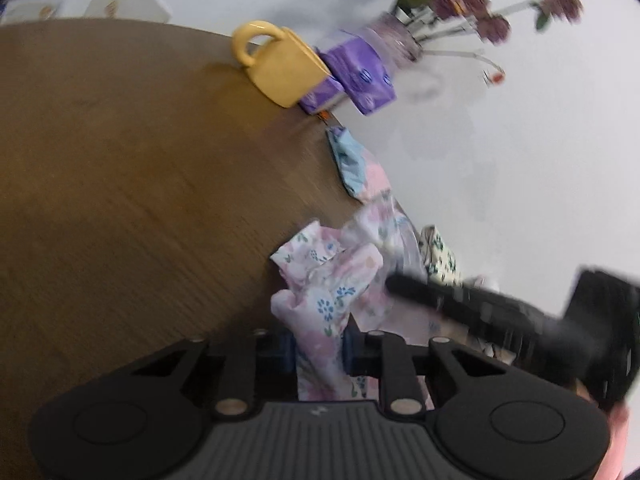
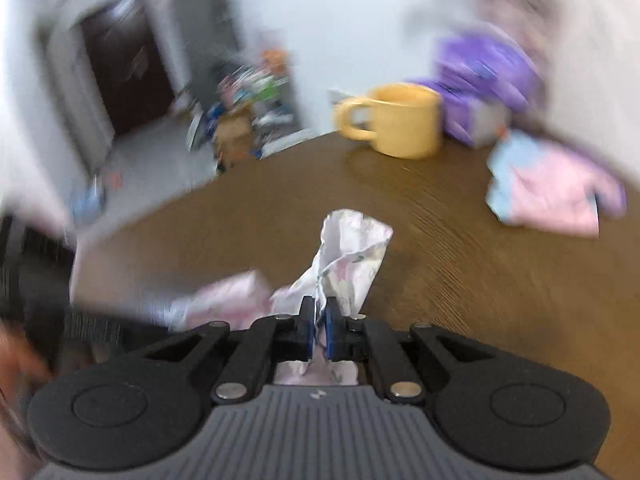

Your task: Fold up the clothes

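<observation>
A pink floral garment (image 1: 324, 292) lies crumpled near the edge of the round wooden table (image 1: 120, 180). In the left wrist view, my left gripper (image 1: 320, 350) is shut on a bunch of it, and the cloth fills the gap between the blue pads. The right gripper (image 1: 400, 284) reaches into the same cloth from the right as a blurred black bar. In the right wrist view, my right gripper (image 2: 319, 330) is shut on a thin fold of the floral garment (image 2: 352, 256), which stands up crumpled above the pads.
A yellow mug (image 1: 280, 68) (image 2: 404, 124), purple tissue packs (image 1: 360, 76) (image 2: 480, 80) and a vase of flowers (image 1: 396, 40) stand at the table's far edge. A folded blue and pink garment (image 1: 352, 164) (image 2: 548, 188) lies nearby. A cream leafy cloth (image 1: 438, 256) lies beside the floral garment.
</observation>
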`<state>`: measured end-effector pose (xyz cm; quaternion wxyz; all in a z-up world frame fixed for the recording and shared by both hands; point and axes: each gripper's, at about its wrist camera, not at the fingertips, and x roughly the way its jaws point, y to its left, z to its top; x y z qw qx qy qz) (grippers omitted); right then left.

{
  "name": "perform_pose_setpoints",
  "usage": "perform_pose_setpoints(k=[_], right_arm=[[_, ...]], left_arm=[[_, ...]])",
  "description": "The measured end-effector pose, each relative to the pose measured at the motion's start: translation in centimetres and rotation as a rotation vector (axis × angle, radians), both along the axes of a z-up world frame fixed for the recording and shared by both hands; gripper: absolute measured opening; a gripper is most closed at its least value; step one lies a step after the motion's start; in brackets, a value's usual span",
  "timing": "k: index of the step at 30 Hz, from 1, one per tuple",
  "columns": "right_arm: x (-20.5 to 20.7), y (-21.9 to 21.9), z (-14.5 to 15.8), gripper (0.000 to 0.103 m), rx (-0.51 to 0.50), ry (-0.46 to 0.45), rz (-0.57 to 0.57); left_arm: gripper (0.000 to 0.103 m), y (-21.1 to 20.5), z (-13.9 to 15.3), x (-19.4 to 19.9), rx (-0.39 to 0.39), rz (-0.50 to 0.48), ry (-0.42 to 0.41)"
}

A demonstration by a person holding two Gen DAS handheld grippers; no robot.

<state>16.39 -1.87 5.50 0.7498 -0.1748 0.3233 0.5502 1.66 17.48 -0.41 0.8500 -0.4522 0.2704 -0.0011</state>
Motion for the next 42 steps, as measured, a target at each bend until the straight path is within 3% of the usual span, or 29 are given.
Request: perform_pose_setpoints(k=[3, 5, 8, 10, 15, 18, 20, 24, 26, 30, 33, 36, 40, 42], right_arm=[[-3.5, 0.9, -0.5, 0.005, -0.070, -0.142, 0.108], [-5.1, 1.3, -1.2, 0.005, -0.108, -0.215, 0.154], [-6.1, 1.9, -1.7, 0.005, -0.134, -0.247, 0.186], [-6.7, 2.1, -1.9, 0.005, -0.144, -0.260, 0.197], [-7.2, 2.1, -2.4, 0.006, -0.158, -0.274, 0.205], [-7.6, 1.8, -2.5, 0.007, -0.159, -0.272, 0.208], [-7.7, 1.7, -2.4, 0.009, -0.150, -0.269, 0.205], [-8.3, 0.1, -1.7, 0.018, -0.144, -0.256, 0.194], [-8.5, -2.1, -0.6, 0.043, -0.109, -0.243, 0.149], [-8.0, -7.0, 0.6, 0.046, -0.070, -0.173, 0.009], [-6.9, -10.9, 0.5, 0.046, -0.054, -0.115, -0.149], [-5.9, -14.6, -0.3, 0.046, -0.027, -0.046, -0.290], [-6.1, -18.5, -1.3, 0.046, 0.020, -0.010, -0.400], [-6.4, -19.9, -1.7, 0.046, 0.044, -0.002, -0.433]], left_arm=[[0.025, 0.6, -0.3, -0.9, -0.052, 0.027, -0.021], [0.034, 0.5, -0.1, -1.0, -0.052, 0.025, -0.040], [0.051, 0.1, 0.4, -0.8, -0.034, 0.008, -0.061], [0.056, -0.2, 0.7, -0.4, -0.019, 0.000, -0.067], [0.057, -0.9, 1.0, 0.5, 0.016, 0.004, -0.056], [0.047, -1.3, 1.0, 1.3, 0.050, 0.019, -0.035], [0.006, -1.7, 0.7, 2.1, 0.086, 0.011, -0.009], [0.005, -2.5, 0.9, 2.1, 0.175, 0.005, -0.025], [0.005, -2.7, 1.2, 1.7, 0.200, 0.005, -0.041], [0.005, -3.4, 1.8, 1.4, 0.263, -0.011, -0.056], [0.005, -4.5, 2.8, 1.1, 0.352, -0.029, -0.088], [0.005, -6.5, 4.2, 0.7, 0.488, -0.069, -0.136], [0.005, -11.2, 6.5, 0.4, 0.766, -0.171, -0.225], [0.005, -14.5, 7.5, 0.3, 0.943, -0.250, -0.282]])
